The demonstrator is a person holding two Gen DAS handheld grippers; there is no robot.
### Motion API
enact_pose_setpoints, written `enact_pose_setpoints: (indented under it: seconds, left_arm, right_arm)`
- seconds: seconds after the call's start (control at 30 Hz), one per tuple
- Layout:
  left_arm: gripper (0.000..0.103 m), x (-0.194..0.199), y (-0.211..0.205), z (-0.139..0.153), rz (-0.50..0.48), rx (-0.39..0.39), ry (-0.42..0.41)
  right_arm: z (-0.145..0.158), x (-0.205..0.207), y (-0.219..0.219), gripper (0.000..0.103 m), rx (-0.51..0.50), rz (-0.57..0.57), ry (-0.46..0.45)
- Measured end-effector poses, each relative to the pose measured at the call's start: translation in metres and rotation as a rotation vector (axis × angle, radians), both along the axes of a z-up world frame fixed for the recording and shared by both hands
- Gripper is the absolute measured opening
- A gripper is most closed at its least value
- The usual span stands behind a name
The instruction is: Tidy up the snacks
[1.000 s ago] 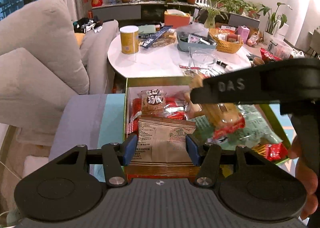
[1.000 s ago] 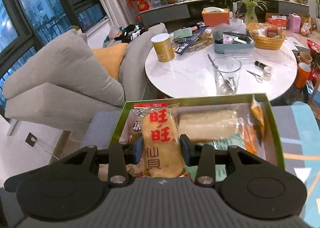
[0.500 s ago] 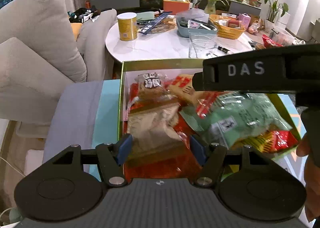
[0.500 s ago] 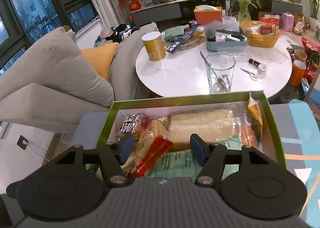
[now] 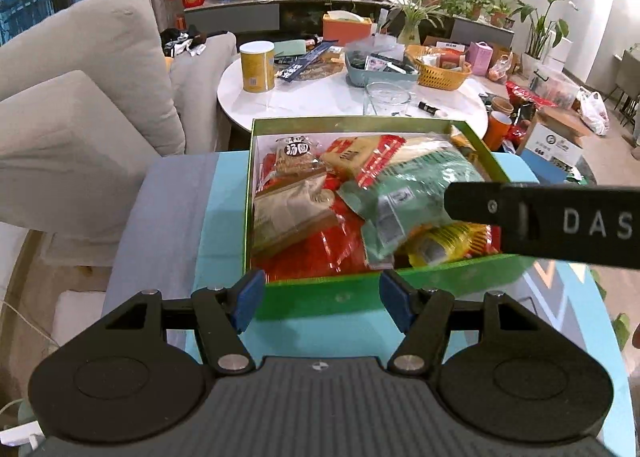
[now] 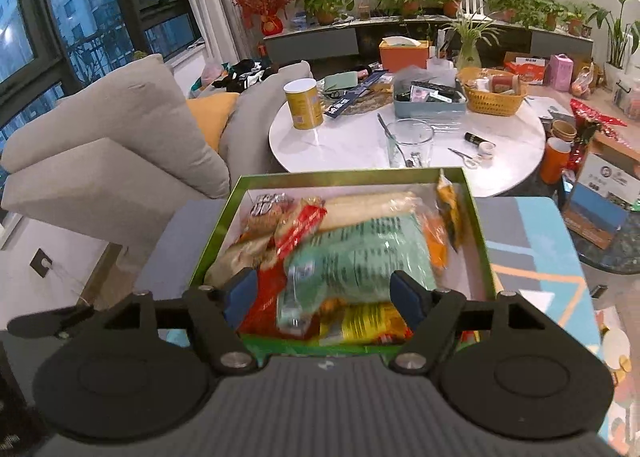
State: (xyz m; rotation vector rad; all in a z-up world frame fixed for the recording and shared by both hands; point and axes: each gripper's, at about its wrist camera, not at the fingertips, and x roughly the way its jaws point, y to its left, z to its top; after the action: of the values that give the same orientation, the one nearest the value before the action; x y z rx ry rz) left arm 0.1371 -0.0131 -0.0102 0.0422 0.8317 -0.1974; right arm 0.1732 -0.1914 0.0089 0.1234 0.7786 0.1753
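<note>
the left gripper [image 5: 321,295] is black plastic, with two blue pads at the fingertips [image 5: 248,299]. each finger hangs on flat black link arms, fixed by round silver screws. behind them sit two round black discs and a grey ribbed plate with a small round mark in the middle. the right gripper [image 6: 322,293] has the same build and colours. seen from its side, its black body shows white letters "das" [image 5: 596,223].
</note>
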Motion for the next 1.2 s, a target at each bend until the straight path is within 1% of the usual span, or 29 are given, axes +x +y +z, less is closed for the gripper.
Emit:
enact_pose_setpoints:
  seconds: [0.27,0.33,0.37,0.4,0.67,0.77,0.87,0.97,1.2]
  left_arm:
    - [0.062,-0.051,0.006,0.015,-0.006,0.020,-0.043]
    - [0.064,-0.062,0.009,0.016,-0.001,0.021,-0.043]
    - [0.064,-0.069,0.011,0.015,0.003,0.025,-0.043]
    - [0.064,-0.074,0.012,0.015,0.006,0.029,-0.043]
    - [0.064,-0.114,0.019,0.008,0.016,0.058,-0.063]
    - [0.064,-0.127,0.020,0.004,0.027,0.071,-0.079]
    - [0.064,-0.137,0.022,0.003,0.042,0.051,-0.085]
    - [0.064,-0.147,0.025,0.002,0.057,0.020,-0.088]
    - [0.065,-0.163,0.028,-0.007,0.062,0.028,-0.071]
  right_arm:
    - [0.003,-0.042,0.000,0.080,-0.008,0.021,-0.008]
    - [0.001,-0.051,-0.002,0.084,0.003,0.022,0.000]
    - [0.000,-0.056,-0.002,0.088,0.011,0.018,0.003]
    - [-0.002,-0.061,-0.003,0.089,0.017,0.014,0.005]
    - [-0.023,-0.098,-0.008,0.089,0.042,-0.003,0.044]
    - [-0.031,-0.113,-0.012,0.089,0.026,-0.031,0.042]
    - [-0.033,-0.128,-0.017,0.089,0.005,-0.063,0.030]
    - [-0.034,-0.138,-0.019,0.089,0.008,-0.066,0.029]
    - [-0.038,-0.155,-0.006,0.090,-0.013,-0.032,0.016]
